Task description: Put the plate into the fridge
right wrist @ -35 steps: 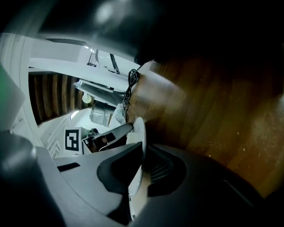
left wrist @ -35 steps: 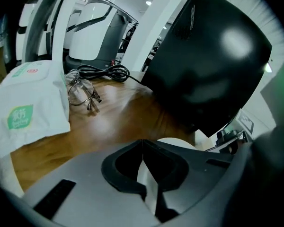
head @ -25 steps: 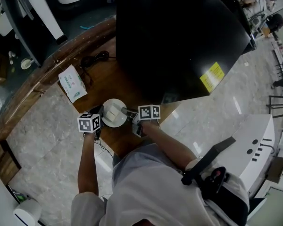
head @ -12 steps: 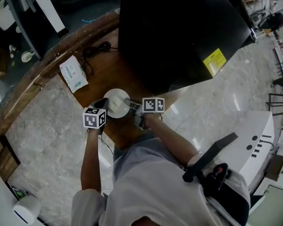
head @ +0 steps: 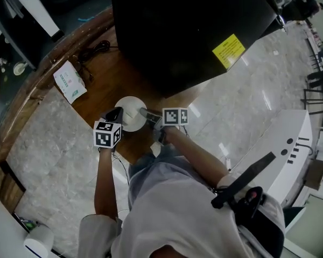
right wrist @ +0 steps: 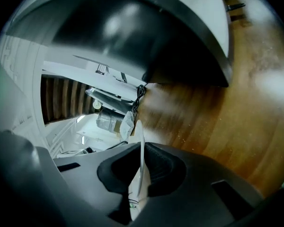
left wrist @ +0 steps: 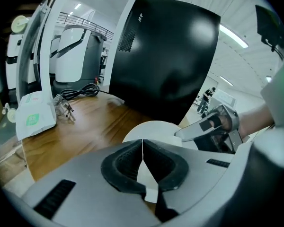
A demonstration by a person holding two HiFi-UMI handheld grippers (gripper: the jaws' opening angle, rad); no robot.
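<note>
Both of our arms reach forward from the body, and each tool has a bite on the same white plate [head: 130, 109]. The left gripper [head: 117, 113] is closed down on the near-left rim. Its dark pads meet over the thin edge with no gap to spare. The right gripper [head: 142, 112] pinches the opposite rim just as tightly, and from its own camera the plate shows edge-on as a pale sliver between the pads.

We judge the two-sided hold to be deliberate. A shallow plate gripped at one edge would sag or twist, while two opposed pinches keep it level for the carry.

The plate hangs over the wooden counter [head: 105, 85], apparently clear of the wood, between us and the appliance. Further along the counter a white-and-green packet [head: 70, 81] lies flat, and beyond it is a coiled black cable [head: 94, 50]. Both are well apart from the plate and out of its path.

Farthest off stands the black fridge [head: 188, 31] with a yellow label [head: 229, 50] on its side. No open compartment shows in any view, so the plate is not yet inside. With both tools occupied, we expect the door to be the next difficulty.
</note>
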